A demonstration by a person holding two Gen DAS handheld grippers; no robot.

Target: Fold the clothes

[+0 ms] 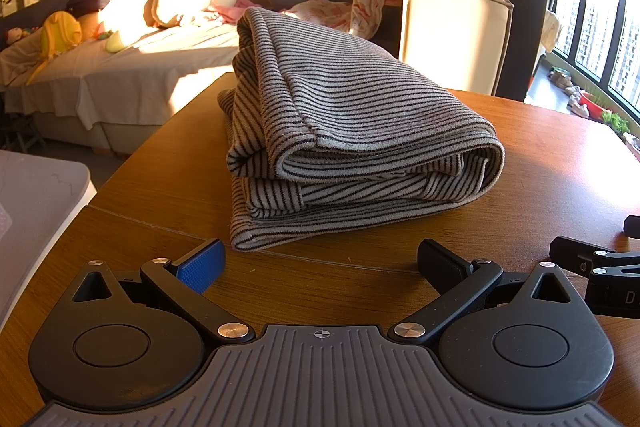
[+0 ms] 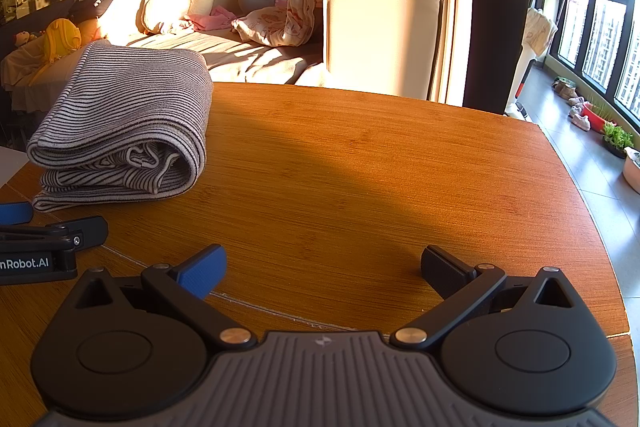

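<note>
The striped garment (image 1: 352,131) is a soft knitted cloth, matt and a little fuzzy, with thin dark lines on a grey-beige ground. The table (image 2: 380,167) is of wood with a fine straight grain, smooth, with a light satin shine where the sun falls. The left gripper (image 1: 320,261) is of matt black plastic with small shiny metal rivets; one pad has a blue, finely textured face. The right gripper (image 2: 324,265) has the same look, and its grey base is ribbed, like rubber. The sofa (image 2: 384,39) looks like smooth pale leather.
</note>
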